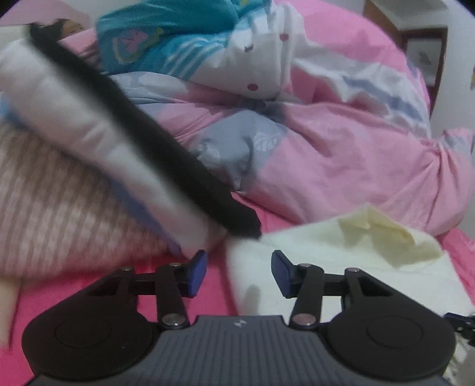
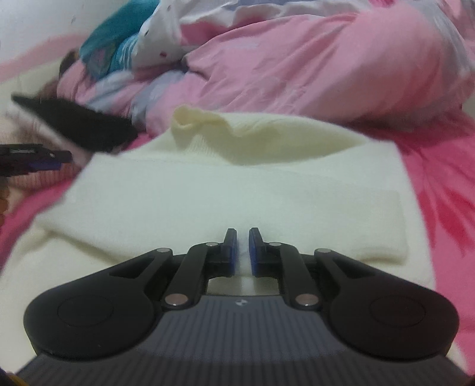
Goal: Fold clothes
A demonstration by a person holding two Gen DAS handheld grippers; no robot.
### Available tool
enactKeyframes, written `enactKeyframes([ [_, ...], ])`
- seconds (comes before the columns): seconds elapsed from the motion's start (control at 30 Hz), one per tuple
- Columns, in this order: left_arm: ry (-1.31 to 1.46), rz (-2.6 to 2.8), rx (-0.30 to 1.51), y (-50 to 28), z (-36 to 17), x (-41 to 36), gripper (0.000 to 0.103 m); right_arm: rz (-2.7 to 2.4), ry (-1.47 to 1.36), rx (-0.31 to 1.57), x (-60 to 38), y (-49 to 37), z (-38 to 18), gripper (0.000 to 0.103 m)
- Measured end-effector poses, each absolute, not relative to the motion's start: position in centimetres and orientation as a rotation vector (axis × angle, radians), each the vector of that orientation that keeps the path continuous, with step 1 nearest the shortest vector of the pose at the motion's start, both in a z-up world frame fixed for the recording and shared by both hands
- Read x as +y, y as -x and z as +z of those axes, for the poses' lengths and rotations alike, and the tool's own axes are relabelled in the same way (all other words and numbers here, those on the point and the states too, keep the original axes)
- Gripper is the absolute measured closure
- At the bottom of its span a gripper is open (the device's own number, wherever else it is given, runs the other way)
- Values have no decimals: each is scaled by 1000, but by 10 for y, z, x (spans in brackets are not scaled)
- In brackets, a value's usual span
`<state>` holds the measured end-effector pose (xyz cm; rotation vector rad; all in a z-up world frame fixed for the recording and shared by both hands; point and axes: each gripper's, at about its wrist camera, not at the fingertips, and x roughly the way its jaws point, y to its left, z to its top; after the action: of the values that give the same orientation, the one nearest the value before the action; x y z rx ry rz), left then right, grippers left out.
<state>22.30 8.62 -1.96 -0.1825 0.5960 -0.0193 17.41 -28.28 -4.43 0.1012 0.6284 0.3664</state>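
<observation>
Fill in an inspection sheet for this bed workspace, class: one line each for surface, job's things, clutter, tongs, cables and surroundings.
Surface: bright pink bedsheet.
Job's things: cream knit garment, partly folded, lying on the sheet.
Clutter: pink patterned duvet heaped behind; teal and white clothing on it; blurred white and black garment at left.
Tongs: left tongs open, nothing between them; right tongs shut on the cream knit's near edge.
Cables: nothing seen.
Surroundings: white wall; wooden furniture.
</observation>
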Motion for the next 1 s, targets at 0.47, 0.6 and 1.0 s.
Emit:
enactKeyframes([
  [0.47,181,95,681,-350,-26,123,99,404,-266,632,-302,-177,-55,98],
  [0.6,163,153,672,-373,-35,117,100,406,-271,632,-302,-177,-55,98],
  [1.0,138,18,639,-266,-9,100,58,411,-283,631,-304,-178,-57,98],
])
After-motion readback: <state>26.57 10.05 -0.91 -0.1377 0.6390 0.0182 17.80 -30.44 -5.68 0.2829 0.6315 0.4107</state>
